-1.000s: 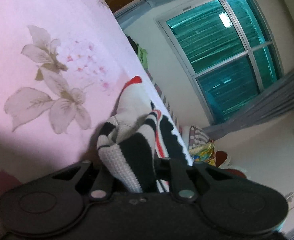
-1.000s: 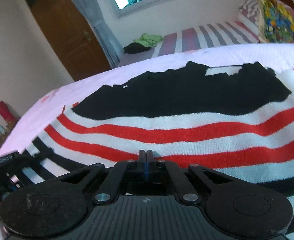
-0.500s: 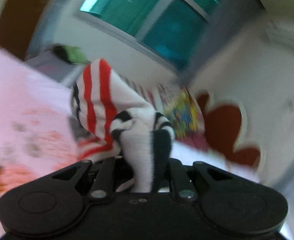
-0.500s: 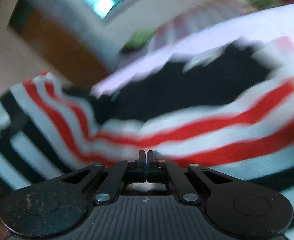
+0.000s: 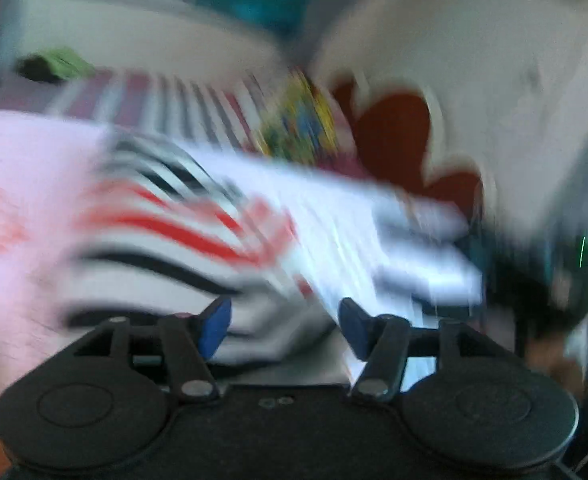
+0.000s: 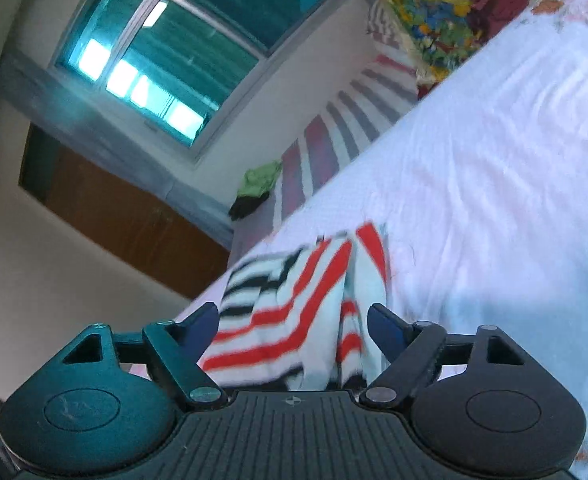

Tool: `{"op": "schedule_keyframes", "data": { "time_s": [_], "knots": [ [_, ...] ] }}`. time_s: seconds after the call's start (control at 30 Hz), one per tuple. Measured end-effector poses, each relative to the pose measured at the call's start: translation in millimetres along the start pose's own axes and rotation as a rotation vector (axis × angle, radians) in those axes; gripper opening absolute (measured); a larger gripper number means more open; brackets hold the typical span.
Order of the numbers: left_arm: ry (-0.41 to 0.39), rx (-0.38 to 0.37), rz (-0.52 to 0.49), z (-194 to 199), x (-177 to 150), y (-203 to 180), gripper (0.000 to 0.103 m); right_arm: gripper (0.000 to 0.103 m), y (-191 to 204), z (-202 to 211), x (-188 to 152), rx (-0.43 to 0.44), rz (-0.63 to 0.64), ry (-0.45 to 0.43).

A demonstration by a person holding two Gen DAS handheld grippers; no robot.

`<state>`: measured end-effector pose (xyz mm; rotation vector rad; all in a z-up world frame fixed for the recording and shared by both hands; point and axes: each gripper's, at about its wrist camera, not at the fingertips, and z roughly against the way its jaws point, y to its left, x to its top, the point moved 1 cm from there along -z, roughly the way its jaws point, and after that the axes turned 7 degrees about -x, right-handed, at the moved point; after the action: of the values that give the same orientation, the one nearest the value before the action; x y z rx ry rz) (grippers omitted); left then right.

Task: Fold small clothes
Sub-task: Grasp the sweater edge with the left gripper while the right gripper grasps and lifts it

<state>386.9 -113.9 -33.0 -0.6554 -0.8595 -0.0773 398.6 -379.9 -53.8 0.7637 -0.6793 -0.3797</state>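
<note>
The striped sweater (image 6: 294, 320) is lying bunched on the bed (image 6: 494, 200). Both the left gripper (image 5: 281, 320) and right gripper (image 6: 291, 320) are spreading their fingers apart, gripping nothing. It is looking soft, light and floppy; an edge or corner is looking best to pinch

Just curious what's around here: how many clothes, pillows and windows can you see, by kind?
Striped sweater: 1
Green and black clothes pile: 1
Colourful pillow: 1
Window: 1
Total: 4
Both the left gripper and the right gripper are open.
</note>
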Motion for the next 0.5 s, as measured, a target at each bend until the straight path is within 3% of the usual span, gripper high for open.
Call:
{"op": "schedule_keyframes", "data": {
  "time_s": [0.03, 0.07, 0.13, 0.27, 0.5],
  "knots": [
    [-0.047, 0.048, 0.011, 10.4, 5.7, 15.6, 0.075, 0.075, -1.4, -2.9, -6.9, 0.003, 0.004, 0.022],
    [-0.055, 0.115, -0.002, 9.5, 12.7, 31.5, 0.074, 0.075, -1.4, -6.8, -14.1, 0.004, 0.008, 0.049],
    [0.005, 0.219, -0.005, -2.0, 19.2, 58.9, 0.064, 0.075, -2.0, -14.1, -26.7, -0.014, 0.004, 0.085],
    [0.119, 0.250, 0.011, -34.3, 6.0, 89.6, 0.064, 0.075, -5.9, -24.8, -36.2, 0.002, -0.080, 0.162],
    [0.053, 0.194, 0.132, -25.7, -20.3, 107.9, 0.071, 0.075, 0.9, -64.8, -26.1, -0.065, -0.071, 0.241]
  ]
}}
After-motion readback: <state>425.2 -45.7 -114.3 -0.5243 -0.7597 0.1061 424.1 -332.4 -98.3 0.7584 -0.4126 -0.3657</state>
